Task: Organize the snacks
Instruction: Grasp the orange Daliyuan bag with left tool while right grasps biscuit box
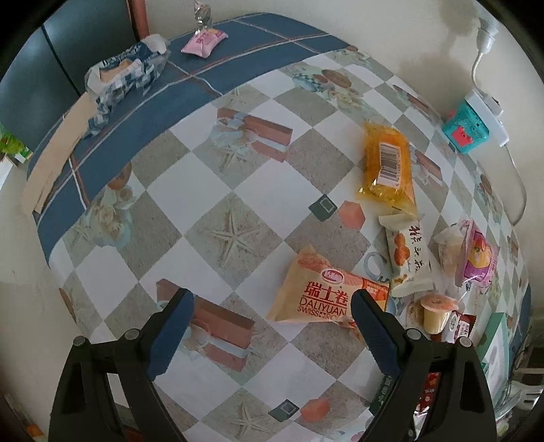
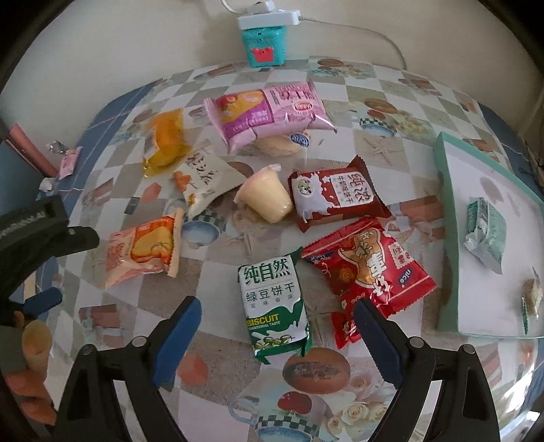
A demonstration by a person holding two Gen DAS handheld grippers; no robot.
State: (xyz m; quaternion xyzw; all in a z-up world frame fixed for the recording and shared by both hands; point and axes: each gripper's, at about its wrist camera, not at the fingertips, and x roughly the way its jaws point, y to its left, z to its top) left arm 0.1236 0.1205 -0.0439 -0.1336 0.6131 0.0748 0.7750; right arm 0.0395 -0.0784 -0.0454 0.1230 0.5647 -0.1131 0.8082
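Several snack packs lie on a checkered tablecloth (image 1: 238,190). My left gripper (image 1: 272,306) is open and empty, above the table, with the orange Swiss roll pack (image 1: 326,292) just ahead by its right finger. A yellow pack (image 1: 387,166) and a white pack (image 1: 408,258) lie beyond. My right gripper (image 2: 277,318) is open and empty over the green biscuit pack (image 2: 273,302). A red pack (image 2: 370,268), a dark red biscuit pack (image 2: 336,193), a jelly cup (image 2: 268,193) and a pink pack (image 2: 272,112) lie ahead. A teal tray (image 2: 445,217) at the right holds a teal pack (image 2: 484,231).
A teal box (image 2: 263,46) and white power strip (image 2: 268,18) stand at the wall. A blue-white bag (image 1: 125,71) and a small pink pack (image 1: 204,40) lie on the table's far blue border. The left gripper's body (image 2: 37,231) shows at the left of the right wrist view.
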